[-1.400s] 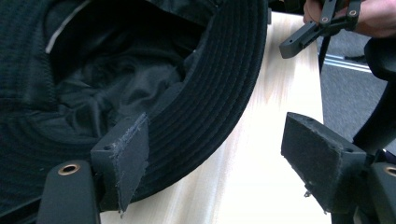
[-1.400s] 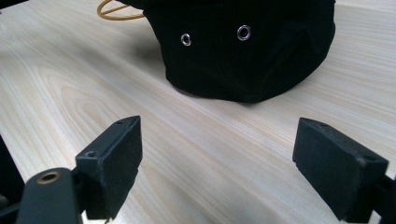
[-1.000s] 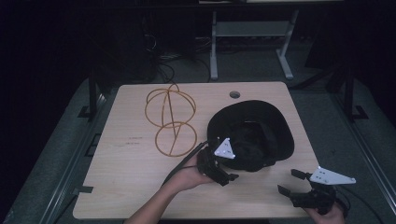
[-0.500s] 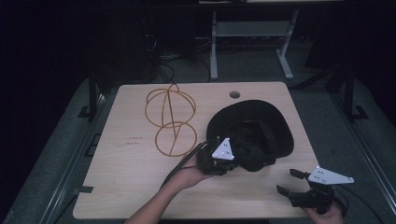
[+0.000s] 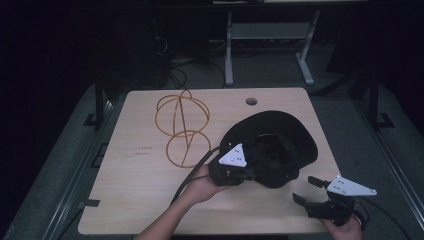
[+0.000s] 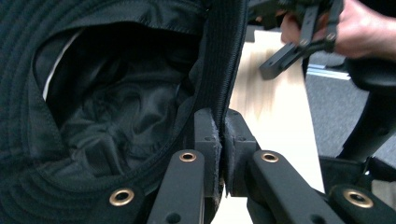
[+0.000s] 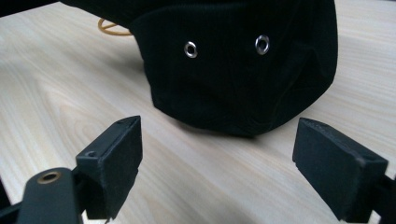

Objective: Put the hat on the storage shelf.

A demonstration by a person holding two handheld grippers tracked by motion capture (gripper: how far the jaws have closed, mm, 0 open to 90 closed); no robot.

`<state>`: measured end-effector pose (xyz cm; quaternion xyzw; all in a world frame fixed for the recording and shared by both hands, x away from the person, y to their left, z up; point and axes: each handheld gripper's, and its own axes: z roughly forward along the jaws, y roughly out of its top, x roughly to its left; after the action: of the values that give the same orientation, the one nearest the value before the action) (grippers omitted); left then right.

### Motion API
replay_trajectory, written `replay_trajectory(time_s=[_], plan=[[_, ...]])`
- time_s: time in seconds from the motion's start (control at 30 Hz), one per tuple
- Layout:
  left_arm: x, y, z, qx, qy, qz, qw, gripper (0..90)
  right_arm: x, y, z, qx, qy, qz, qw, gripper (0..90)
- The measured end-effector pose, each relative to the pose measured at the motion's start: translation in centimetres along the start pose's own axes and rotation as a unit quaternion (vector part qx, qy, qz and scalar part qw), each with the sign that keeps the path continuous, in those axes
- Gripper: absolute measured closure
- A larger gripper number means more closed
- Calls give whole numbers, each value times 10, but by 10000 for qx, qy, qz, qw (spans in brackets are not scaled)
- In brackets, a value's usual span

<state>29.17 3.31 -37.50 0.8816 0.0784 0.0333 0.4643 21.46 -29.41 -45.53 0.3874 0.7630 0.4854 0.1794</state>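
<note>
We see a pale wooden worktop [image 5: 125, 200] with a round hole [image 5: 251, 101] near its far edge. On its left part lies a yellow-orange wire frame of hoops [image 5: 181, 127]. Beyond the worktop, on the dark floor, stands a grey metal stand [image 5: 267, 37]

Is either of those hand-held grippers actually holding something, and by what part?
The left hand-held gripper pinches the black hat by the edge of its brim. The right hand-held gripper is open and holds nothing.
</note>
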Motion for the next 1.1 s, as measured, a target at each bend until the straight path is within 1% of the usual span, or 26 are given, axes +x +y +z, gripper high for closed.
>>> replay_trajectory(time_s=[0.1, 0.13, 0.23, 0.33, 0.43, 0.47, 0.5, 0.57, 0.6, 0.67, 0.7, 0.73, 0.77, 0.8, 0.9, 0.93, 1.0, 1.1], plan=[[0, 3, -5, -83, -83, -29, 9999, 857, 1, 1, 2, -48, -48, -45, 10000, 156], [-1, 3, -6, -139, -92, -53, 9998, 858, 1, 2, 2, -93, -78, -48, 9999, 157], [-2, 5, -10, -204, -166, -57, 9996, 858, 1, 3, 3, -151, -110, -38, 9998, 162], [-4, 7, -11, -229, -190, -46, 9995, 859, 0, 5, 4, -279, -53, -2, 9996, 212], [-5, 8, -13, -273, -231, -41, 9994, 859, -2, 6, 5, -351, -60, 25, 9994, 245], [-5, 9, -13, -269, -247, -39, 9993, 858, -3, 7, 6, -396, -56, 50, 9992, 269], [-5, 9, -14, -272, -266, -40, 9993, 859, -4, 7, 6, -432, -17, 67, 9990, 305], [-5, 9, -14, -260, -271, -31, 9993, 858, -8, 8, 6, -579, 83, 190, 9981, 327], [-4, 9, -15, -265, -278, -33, 9993, 859, -10, 9, 7, -628, 199, 304, 9974, 355], [-3, 9, -15, -275, -308, -57, 9991, 859, -15, 11, 11, -629, 256, 278, 9973, 449], [-3, 9, -15, -279, -300, -59, 9991, 859, -15, 11, 11, -629, 256, 278, 9973, 449], [-3, 9, -15, -279, -298, -58, 9991, 858, -16, 11, 12, -632, 307, 299, 9971, 489], [-3, 9, -15, -267, -302, -64, 9992, 858, -17, 12, 14, -641, 356, 292, 9969, 535], [-3, 9, -15, -256, -301, -72, 9992, 858, -17, 13, 15, -639, 392, 281, 9968, 605], [-3, 9, -16, -244, -274, -64, 9993, 857, -15, 16, 18, -614, 315, 32, 9976, 786], [-2, 9, -17, -221, -225, -72, 9995, 846, -13, 19, 18, -609, 238, -110, 9978, 870], [-3, 9, -18, -212, -201, -87, 9995, 832, -12, 20, 17, -606, 238, -123, 9978, 875], [-4, 9, -21, -133, -90, -60, 9999, 760, -11, 22, 15, -593, 216, -173, 9979, 879]])
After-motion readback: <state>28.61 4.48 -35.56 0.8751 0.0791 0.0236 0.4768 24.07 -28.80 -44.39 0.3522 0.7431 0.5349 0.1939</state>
